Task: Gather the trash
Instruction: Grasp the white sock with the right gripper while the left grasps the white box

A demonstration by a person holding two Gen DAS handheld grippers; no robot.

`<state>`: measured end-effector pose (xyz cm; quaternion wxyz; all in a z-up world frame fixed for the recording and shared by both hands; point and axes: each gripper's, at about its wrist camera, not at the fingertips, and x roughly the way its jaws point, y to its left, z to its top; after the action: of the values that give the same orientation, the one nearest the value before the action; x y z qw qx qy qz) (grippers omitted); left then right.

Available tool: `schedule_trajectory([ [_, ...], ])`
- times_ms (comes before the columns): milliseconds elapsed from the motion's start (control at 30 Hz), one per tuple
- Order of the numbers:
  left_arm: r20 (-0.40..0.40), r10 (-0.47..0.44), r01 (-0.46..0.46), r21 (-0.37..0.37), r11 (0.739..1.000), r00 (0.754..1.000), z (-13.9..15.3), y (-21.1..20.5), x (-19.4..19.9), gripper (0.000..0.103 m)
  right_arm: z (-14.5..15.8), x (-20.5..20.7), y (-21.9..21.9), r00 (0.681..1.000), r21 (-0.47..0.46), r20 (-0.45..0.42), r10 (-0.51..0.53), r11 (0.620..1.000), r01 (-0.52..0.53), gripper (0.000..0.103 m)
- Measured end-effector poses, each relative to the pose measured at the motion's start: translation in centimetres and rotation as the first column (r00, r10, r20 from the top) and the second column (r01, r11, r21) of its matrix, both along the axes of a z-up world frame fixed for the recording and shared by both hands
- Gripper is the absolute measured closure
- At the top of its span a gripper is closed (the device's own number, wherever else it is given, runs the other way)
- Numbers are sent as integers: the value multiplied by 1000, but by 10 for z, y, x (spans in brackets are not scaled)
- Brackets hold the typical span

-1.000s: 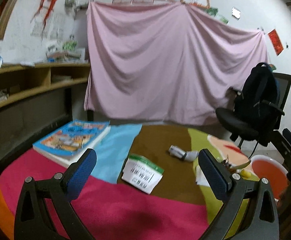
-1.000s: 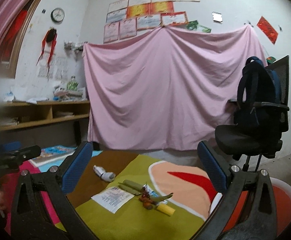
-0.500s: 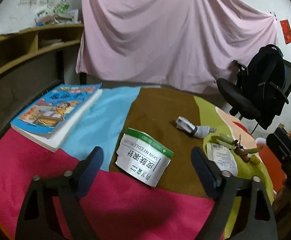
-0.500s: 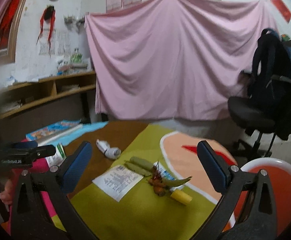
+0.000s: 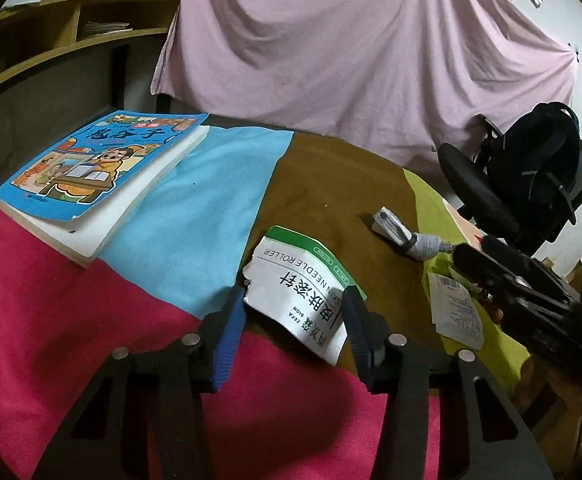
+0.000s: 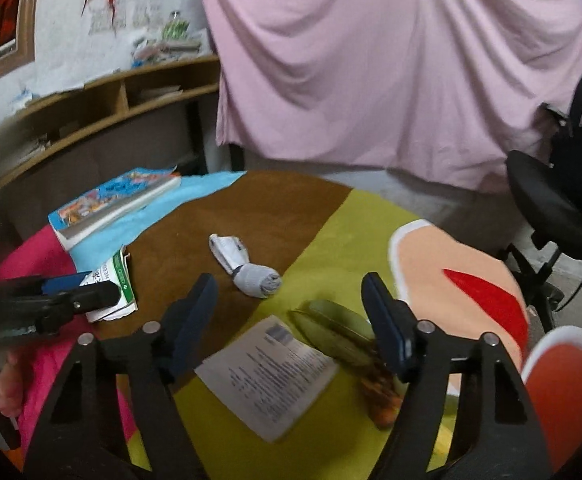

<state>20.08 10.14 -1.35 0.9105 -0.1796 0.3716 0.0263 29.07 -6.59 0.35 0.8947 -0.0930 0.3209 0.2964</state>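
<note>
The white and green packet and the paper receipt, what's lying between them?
Only bare brown cloth separates packet and receipt, seen in the left wrist view.

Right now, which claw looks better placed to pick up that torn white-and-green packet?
Left. The left claw already straddles the packet, and its jaws have just been closing around it without pressing yet. The right claw hangs over the receipt instead, apart from the packet.

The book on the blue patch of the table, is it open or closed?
Closed. The book lies flat with its blue illustrated front cover facing up and the white page block squared beneath it.
</note>
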Motion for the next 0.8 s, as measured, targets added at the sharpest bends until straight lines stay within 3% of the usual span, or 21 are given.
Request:
schedule_trajectory([
  [267,3,-4,4,-9,1000,1000,2,-1,-2,66,-11,22,26,995,-24,-90,52,998,-55,19],
  [367,8,-10,10,-12,1000,1000,3,-2,-1,68,-18,28,33,989,-35,-130,70,997,-75,29],
  [433,13,-18,18,-15,1000,1000,3,-2,-2,69,-23,29,37,986,-49,-146,82,995,-89,42],
  [533,20,-27,27,-16,1000,999,4,-4,-1,70,-24,25,39,985,-55,-141,97,993,-106,50],
  [800,55,-61,61,1,998,997,9,-11,-4,74,-11,9,25,992,-13,-97,80,997,-82,53],
])
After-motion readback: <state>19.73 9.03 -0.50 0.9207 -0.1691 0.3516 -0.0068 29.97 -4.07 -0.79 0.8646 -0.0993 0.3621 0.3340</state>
